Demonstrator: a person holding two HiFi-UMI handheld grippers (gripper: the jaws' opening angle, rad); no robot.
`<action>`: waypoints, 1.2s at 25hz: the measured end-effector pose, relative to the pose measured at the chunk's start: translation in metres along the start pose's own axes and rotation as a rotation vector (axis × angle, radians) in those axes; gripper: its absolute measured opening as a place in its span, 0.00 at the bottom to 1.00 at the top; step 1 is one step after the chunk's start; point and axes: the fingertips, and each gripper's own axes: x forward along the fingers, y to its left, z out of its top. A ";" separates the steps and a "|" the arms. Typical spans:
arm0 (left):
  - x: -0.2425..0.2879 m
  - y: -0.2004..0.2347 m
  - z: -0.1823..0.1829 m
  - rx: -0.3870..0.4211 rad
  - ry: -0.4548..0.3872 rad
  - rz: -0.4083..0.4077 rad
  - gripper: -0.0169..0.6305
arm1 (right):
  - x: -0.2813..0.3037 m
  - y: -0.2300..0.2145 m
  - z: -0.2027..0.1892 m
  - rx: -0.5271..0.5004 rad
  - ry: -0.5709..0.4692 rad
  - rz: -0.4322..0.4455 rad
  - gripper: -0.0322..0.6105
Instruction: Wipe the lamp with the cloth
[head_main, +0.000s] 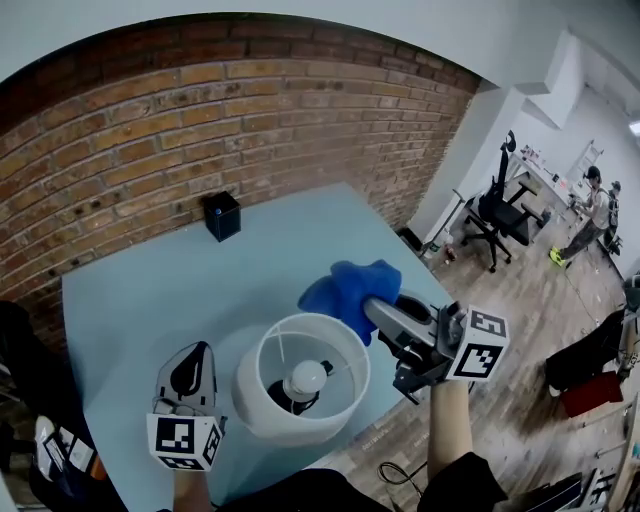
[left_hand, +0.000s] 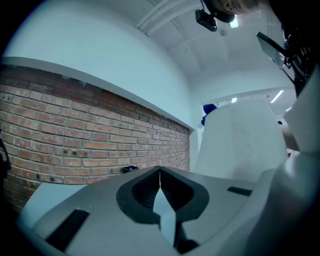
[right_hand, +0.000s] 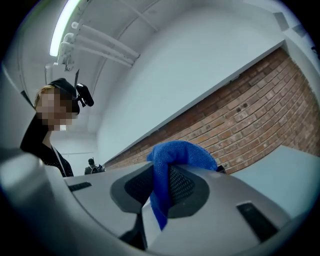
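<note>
A white lamp (head_main: 300, 385) with a round shade and a bare bulb (head_main: 306, 378) stands near the front edge of the pale blue table (head_main: 150, 290). My right gripper (head_main: 372, 308) is shut on a blue cloth (head_main: 348, 288), which hangs bunched just right of the shade's rim. In the right gripper view the blue cloth (right_hand: 172, 162) is pinched between the jaws. My left gripper (head_main: 192, 372) is shut and empty, just left of the shade. The lamp shade (left_hand: 240, 135) rises at the right of the left gripper view.
A small black box (head_main: 222, 215) sits at the table's far side by the brick wall (head_main: 200, 110). Beyond the table's right edge are wood floor, an office chair (head_main: 500, 212) and people far off. A cable lies on the floor below.
</note>
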 end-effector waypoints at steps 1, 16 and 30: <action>0.001 0.001 -0.002 0.009 0.012 0.000 0.04 | 0.004 -0.003 -0.005 0.001 0.016 0.003 0.14; 0.015 0.006 -0.029 -0.022 0.079 -0.042 0.04 | 0.008 -0.074 -0.097 0.083 0.212 -0.123 0.14; 0.019 0.003 -0.044 -0.027 0.127 -0.042 0.04 | -0.007 -0.106 -0.128 0.230 0.235 -0.145 0.14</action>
